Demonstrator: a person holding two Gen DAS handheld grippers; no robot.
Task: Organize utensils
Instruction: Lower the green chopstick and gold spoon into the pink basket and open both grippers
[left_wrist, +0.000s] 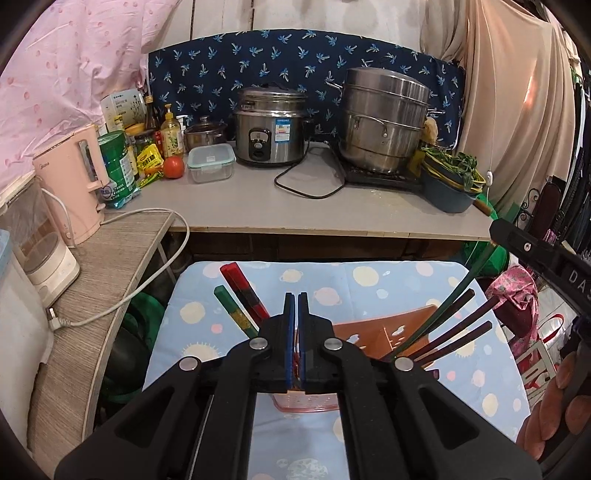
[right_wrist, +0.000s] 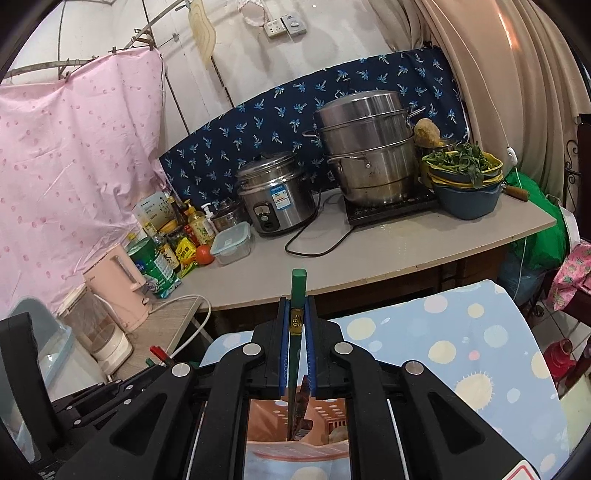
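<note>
My left gripper (left_wrist: 297, 297) is shut with nothing between its blue pads, and it hovers over an orange chopstick holder (left_wrist: 369, 330) on a blue patterned cloth. Red chopsticks (left_wrist: 242, 290) and a green one (left_wrist: 231, 306) lean out to the left from behind its left finger. Several dark chopsticks (left_wrist: 465, 317) stand in the holder and lean right. My right gripper (right_wrist: 296, 301) is shut on a green chopstick (right_wrist: 298, 284) held upright. That chopstick's lower end (right_wrist: 293, 413) reaches into the perforated holder (right_wrist: 325, 413). In the left wrist view it slants (left_wrist: 458, 295) from the right finger (left_wrist: 517, 240) down to the holder.
Behind the cloth-covered table (left_wrist: 406, 280) runs a counter (left_wrist: 332, 210) with a rice cooker (left_wrist: 271, 125), a steamer pot (left_wrist: 384, 122), a loose black cord (left_wrist: 306, 184) and a bowl of greens (left_wrist: 448, 181). A pink kettle (left_wrist: 74, 184) stands on the left shelf. A hand (left_wrist: 554, 406) is at the right.
</note>
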